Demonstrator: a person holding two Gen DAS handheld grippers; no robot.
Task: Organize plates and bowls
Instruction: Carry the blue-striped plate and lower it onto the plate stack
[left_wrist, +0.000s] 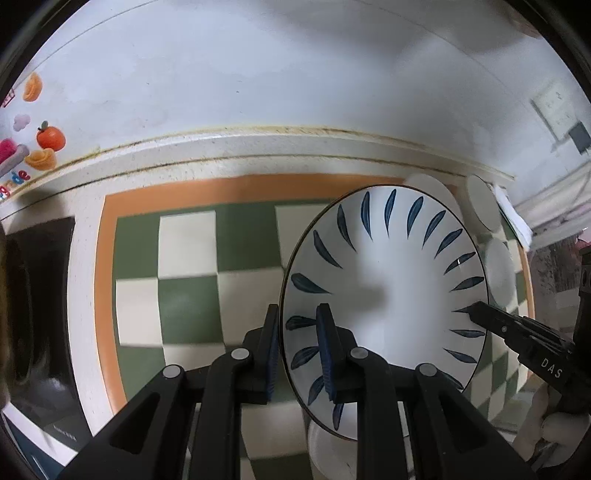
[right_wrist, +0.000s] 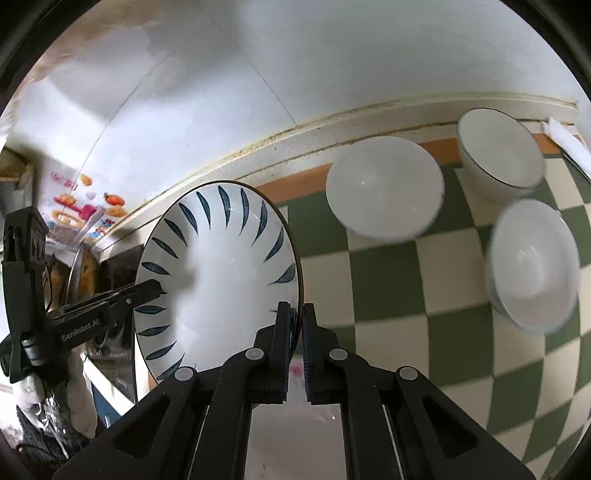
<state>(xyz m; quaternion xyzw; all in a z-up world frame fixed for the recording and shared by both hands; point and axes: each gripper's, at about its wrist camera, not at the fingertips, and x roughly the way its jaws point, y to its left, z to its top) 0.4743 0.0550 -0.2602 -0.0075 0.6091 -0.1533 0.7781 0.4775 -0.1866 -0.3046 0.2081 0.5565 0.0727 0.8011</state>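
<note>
A white plate with blue leaf marks (left_wrist: 388, 295) is held above the checked mat between both grippers. My left gripper (left_wrist: 299, 317) has its fingers on either side of the plate's left rim, a gap still showing beside the outer finger. My right gripper (right_wrist: 297, 314) is shut on the plate's right rim (right_wrist: 221, 277); its fingers also show in the left wrist view (left_wrist: 480, 314). Three white bowls stand on the mat to the right: one near the wall (right_wrist: 384, 188), one with a dark rim at the back (right_wrist: 498, 151), one nearer (right_wrist: 532, 262).
A green and cream checked mat with an orange border (left_wrist: 184, 258) covers the counter. A white wall (left_wrist: 258, 74) runs behind it. A dark appliance (left_wrist: 33, 295) sits at the left. Another white dish (left_wrist: 325, 454) lies under the plate.
</note>
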